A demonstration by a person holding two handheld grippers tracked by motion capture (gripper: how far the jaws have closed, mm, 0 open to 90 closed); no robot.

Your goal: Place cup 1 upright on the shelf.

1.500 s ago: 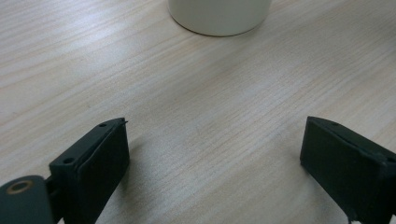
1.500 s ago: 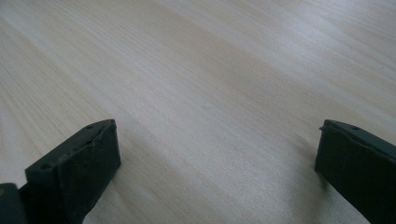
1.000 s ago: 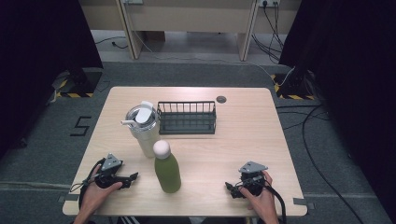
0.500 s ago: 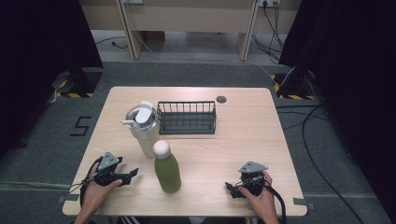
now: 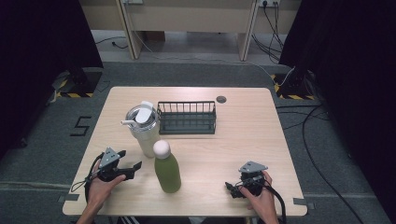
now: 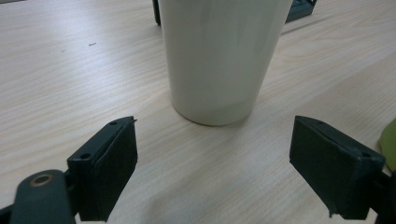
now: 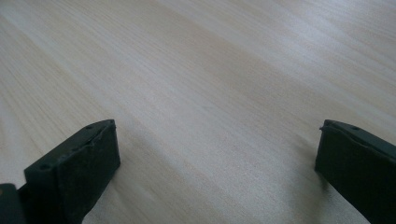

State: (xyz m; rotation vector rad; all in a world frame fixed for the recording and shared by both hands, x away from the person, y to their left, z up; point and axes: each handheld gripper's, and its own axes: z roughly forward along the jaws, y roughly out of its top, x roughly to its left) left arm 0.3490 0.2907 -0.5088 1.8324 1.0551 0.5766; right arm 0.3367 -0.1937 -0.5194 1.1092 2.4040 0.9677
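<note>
A cream tumbler (image 5: 144,129) with a clear lid and straw stands left of centre on the wooden table (image 5: 243,130). Just in front of it stands a green bottle (image 5: 166,168) with a white round cap. My left gripper (image 5: 130,164) sits at the front left, open, jaws pointing at the tumbler's base (image 6: 218,65); nothing lies between its pads (image 6: 112,163). A sliver of the green bottle (image 6: 388,144) shows at that view's right edge. My right gripper (image 5: 232,188) rests near the front right edge, open (image 7: 215,172) over bare wood.
A dark wire rack (image 5: 187,116) stands behind the bottle, right of the tumbler. A small round grommet (image 5: 221,99) sits near the table's far edge. Cables run over the grey floor to the right.
The left gripper has edged slightly right and forward toward the tumbler. The right gripper and the objects have stayed put.
</note>
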